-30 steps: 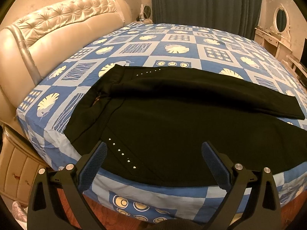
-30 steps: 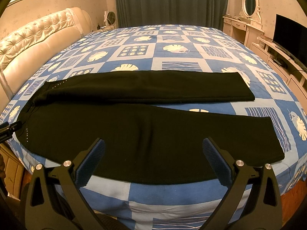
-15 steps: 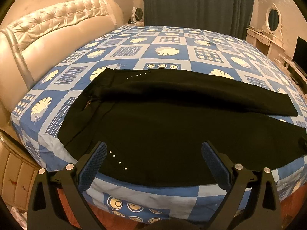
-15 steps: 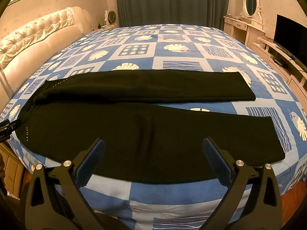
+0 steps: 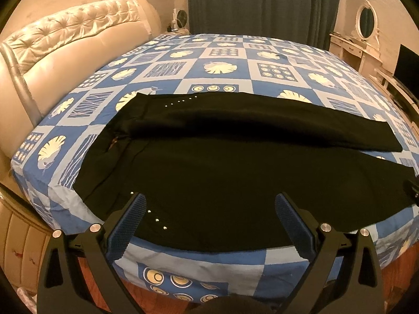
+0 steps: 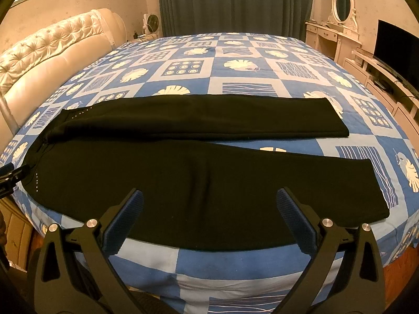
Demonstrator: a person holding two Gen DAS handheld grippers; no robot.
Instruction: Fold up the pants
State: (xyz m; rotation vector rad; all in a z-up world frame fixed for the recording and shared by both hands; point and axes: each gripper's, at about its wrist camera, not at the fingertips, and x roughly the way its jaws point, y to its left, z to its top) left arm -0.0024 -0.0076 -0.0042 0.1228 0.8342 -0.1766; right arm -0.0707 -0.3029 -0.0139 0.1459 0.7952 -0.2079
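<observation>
Black pants (image 5: pixel 235 172) (image 6: pixel 199 172) lie flat across the bed, waist to the left and both legs stretched to the right, the legs slightly apart at the cuffs. Small shiny studs dot the waist area. My left gripper (image 5: pixel 209 209) hovers open above the near edge of the pants by the waist end, nothing between its fingers. My right gripper (image 6: pixel 209 204) is open too, above the near leg's edge around mid-length. Neither touches the cloth. The left gripper's tip (image 6: pixel 10 175) peeks in at the left edge of the right wrist view.
The bed carries a blue and white patterned sheet (image 6: pixel 235 49). A padded cream headboard (image 5: pixel 65 47) stands at the left. Dark curtains (image 6: pixel 230 2) hang behind. A dressing table with a mirror (image 6: pixel 340 7) and a TV (image 6: pixel 395 41) are at the right.
The left gripper has drifted right and slightly closer to the bed, so the pants sit more centred in its view. The right gripper has barely moved. The pants lie unchanged.
</observation>
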